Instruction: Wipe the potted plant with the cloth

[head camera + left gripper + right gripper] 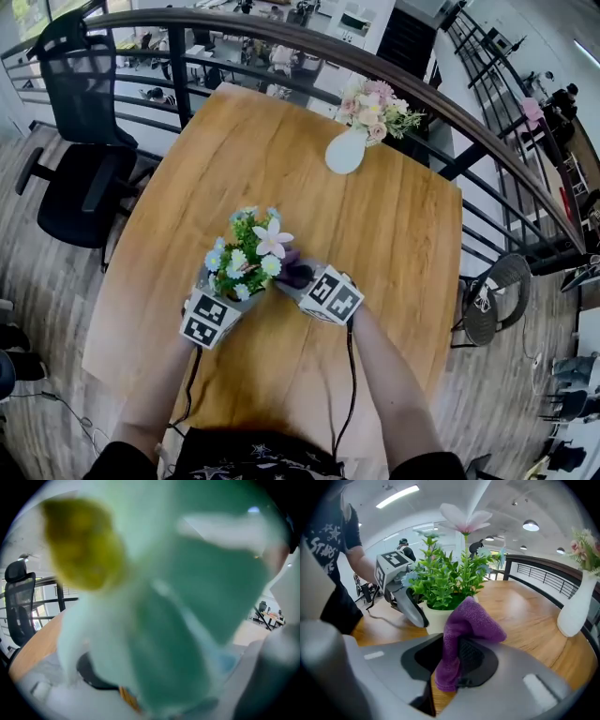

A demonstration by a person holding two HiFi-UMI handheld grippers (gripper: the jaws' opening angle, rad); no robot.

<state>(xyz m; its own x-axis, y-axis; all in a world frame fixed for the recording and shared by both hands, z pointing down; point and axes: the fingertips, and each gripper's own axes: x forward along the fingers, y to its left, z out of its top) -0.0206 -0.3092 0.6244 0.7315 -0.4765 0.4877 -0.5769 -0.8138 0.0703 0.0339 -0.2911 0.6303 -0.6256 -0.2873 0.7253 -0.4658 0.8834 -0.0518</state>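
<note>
While the small green potted plant (246, 262) with pastel flowers stands near-centre on the wooden tabletop (375, 234), the left gripper (228, 292) clasps its white pot with wide-set jaws. Just right, the right gripper (457, 662) pinches a purple terry cloth (465, 623) beside the leaves. Wiping seems about to begin, and it calls for a light stroke.

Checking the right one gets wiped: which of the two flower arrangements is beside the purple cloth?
The green potted plant near the person, right by the cloth. The white vase of pink flowers stands far off by the railing.
</note>
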